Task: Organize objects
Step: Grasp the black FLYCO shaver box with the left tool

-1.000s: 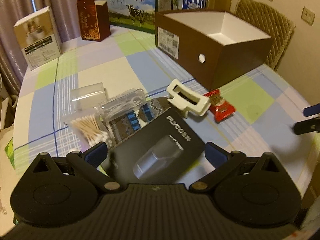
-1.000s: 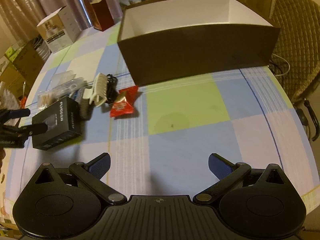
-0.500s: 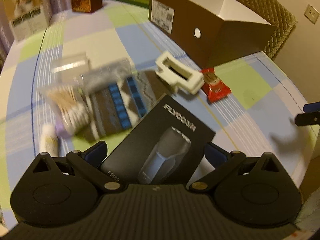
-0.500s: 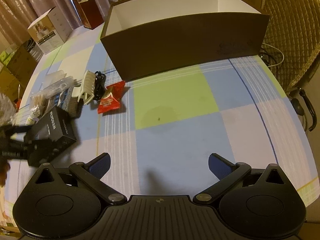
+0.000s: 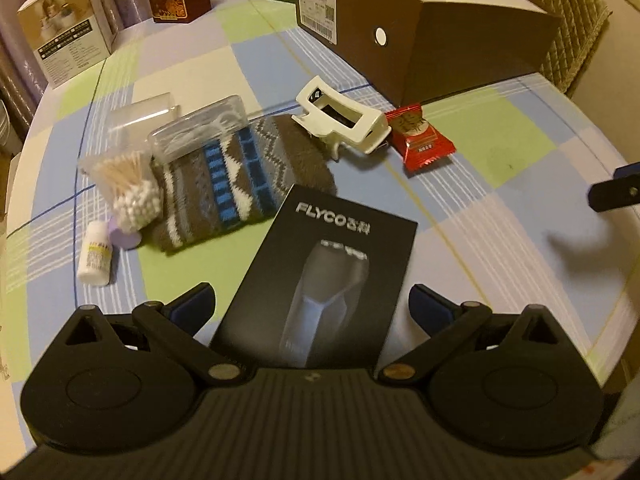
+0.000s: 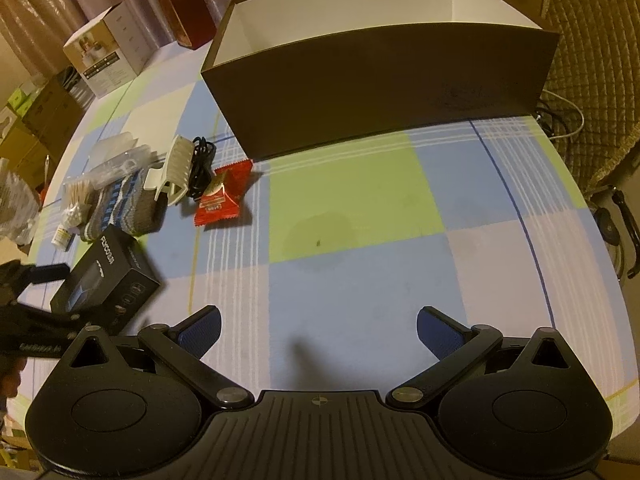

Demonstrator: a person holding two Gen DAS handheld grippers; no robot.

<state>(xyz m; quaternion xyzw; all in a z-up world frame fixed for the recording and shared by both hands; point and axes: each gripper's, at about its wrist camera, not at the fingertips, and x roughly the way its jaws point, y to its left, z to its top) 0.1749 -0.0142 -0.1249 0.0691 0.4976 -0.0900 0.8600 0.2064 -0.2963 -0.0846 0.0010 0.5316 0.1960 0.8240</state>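
Note:
A black Flyco shaver box [image 5: 328, 272] lies between the spread fingers of my left gripper [image 5: 312, 300], with a slim gap on its left side. The right wrist view shows this box [image 6: 104, 276] at the far left, bracketed by the left gripper [image 6: 52, 292]. Beyond it lie a patterned sock [image 5: 240, 180], cotton swabs [image 5: 128, 184], a clear case [image 5: 196, 136], a small white bottle [image 5: 96, 256], a white hair clip [image 5: 344, 124] and a red candy packet [image 5: 420, 140]. The open-topped brown box [image 6: 380, 92] stands behind them. My right gripper [image 6: 318, 324] hovers open over bare tablecloth.
A black cable [image 6: 202, 168] lies beside the clip. Cartons [image 5: 68, 28] stand along the table's far edge. A quilted chair [image 6: 592, 60] is on the right, behind the brown box. The round table's rim [image 6: 600, 248] curves close on the right.
My left gripper has risen and squared up over the black box, which now points straight ahead and sits nearer than the sock. The right gripper drifted slightly; its fingers kept the same spread.

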